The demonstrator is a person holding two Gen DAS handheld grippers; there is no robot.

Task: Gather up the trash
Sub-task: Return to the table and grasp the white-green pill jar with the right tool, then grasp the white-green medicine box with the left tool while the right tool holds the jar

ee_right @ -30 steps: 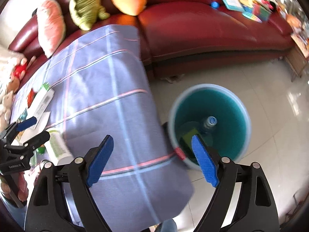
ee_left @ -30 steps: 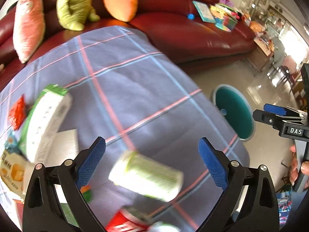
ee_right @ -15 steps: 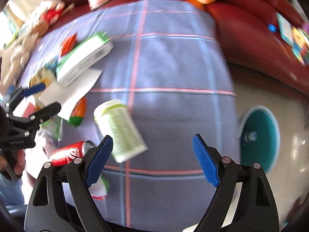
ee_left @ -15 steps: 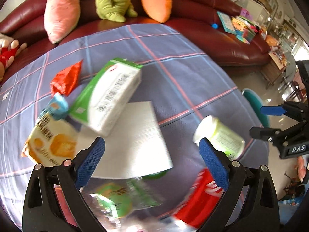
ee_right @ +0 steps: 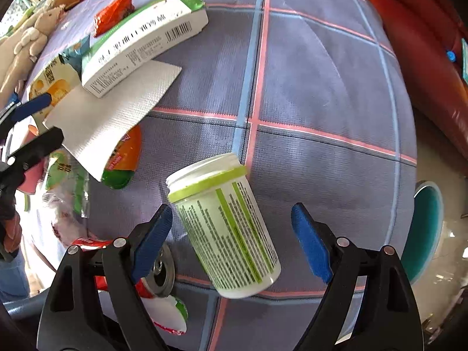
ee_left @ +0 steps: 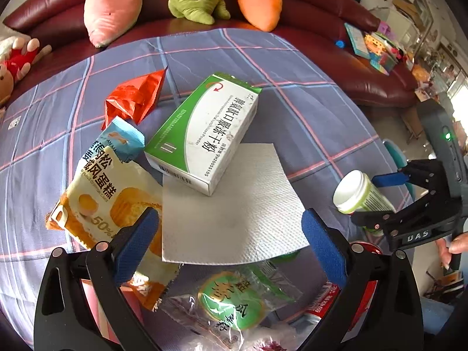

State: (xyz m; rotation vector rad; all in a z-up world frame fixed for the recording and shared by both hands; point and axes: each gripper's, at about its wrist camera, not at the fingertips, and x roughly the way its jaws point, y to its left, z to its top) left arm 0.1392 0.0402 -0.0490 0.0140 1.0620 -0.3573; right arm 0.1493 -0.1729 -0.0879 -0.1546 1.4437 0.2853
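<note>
Right gripper (ee_right: 229, 241) is pointing straight down over the white-and-green bottle (ee_right: 225, 228), jaws wide but closing in, bottle lying on its side between them with the pads not touching it yet. A red can (ee_right: 152, 272) sits just beside its left finger. Left gripper (ee_left: 229, 247) is wide open with nothing grabbed, hovering over a paper napkin (ee_left: 231, 207) and a clear green-label wrapper (ee_left: 231, 301). Further out on the checkered bench (ee_left: 292, 93), a green-and-white box (ee_left: 204, 131) rests on the napkin's edge, with a yellow cake packet (ee_left: 99, 193) and a red wrapper (ee_left: 134, 99) beside it. A teal bin (ee_right: 424, 231) sits off the bench edge, sofa (ee_left: 336, 67) behind everything.
</note>
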